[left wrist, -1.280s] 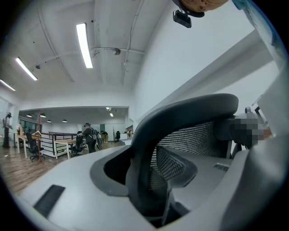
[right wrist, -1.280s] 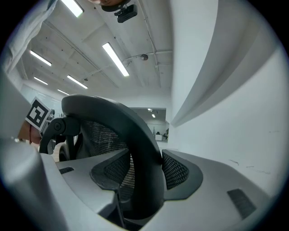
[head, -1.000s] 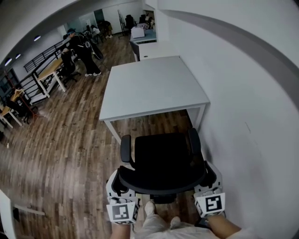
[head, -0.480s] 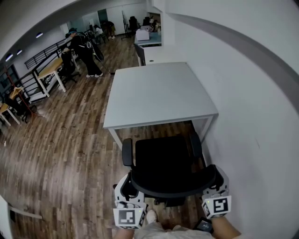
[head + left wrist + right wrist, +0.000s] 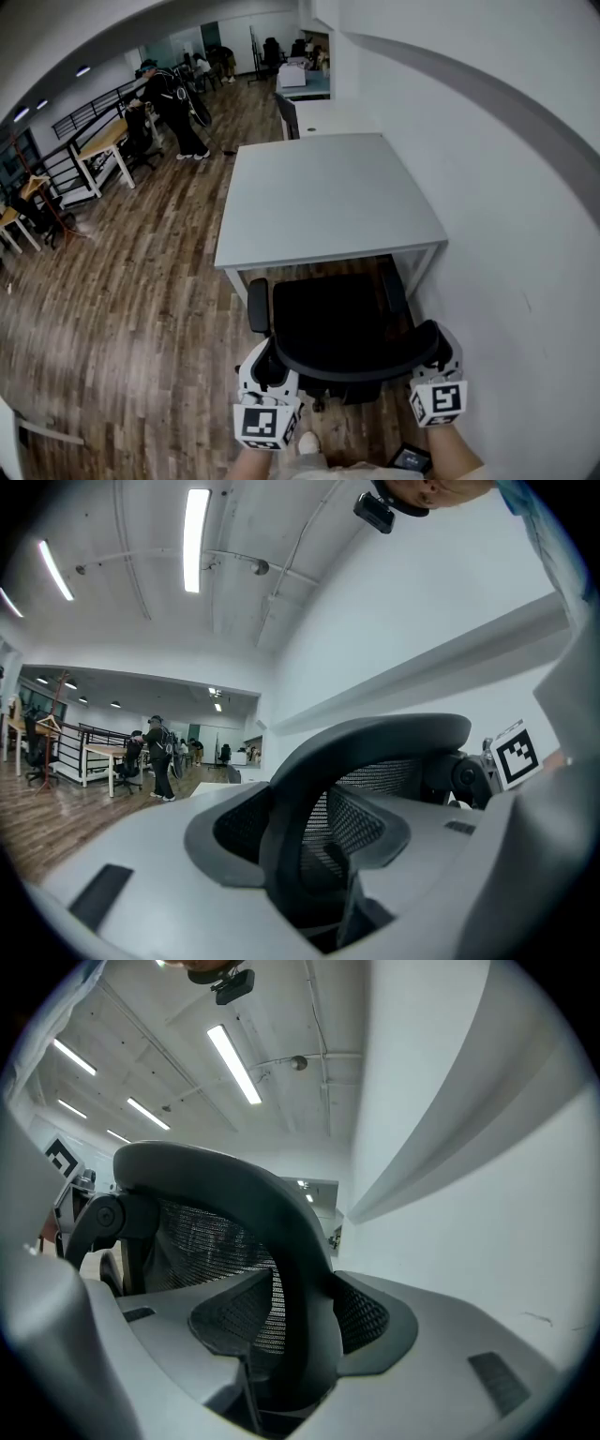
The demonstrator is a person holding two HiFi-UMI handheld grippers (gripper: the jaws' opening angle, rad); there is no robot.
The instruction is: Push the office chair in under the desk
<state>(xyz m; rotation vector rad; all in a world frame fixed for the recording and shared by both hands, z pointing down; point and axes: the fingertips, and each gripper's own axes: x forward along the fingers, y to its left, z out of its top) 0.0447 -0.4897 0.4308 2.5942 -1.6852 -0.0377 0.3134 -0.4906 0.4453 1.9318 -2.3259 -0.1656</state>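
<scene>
nearest: left gripper and right gripper clamped on either end of the office chair backrest rim, left jaws just easing wider, right just tightening. seat front at the near edge of the white desk, beside the white wall. wood floor to the left; far off, a standing person.

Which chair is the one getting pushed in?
Find the big white desk beside the white wall. At its near edge stands a black office chair with armrests. The other dark chair sits farther off, at the next desk.
</scene>
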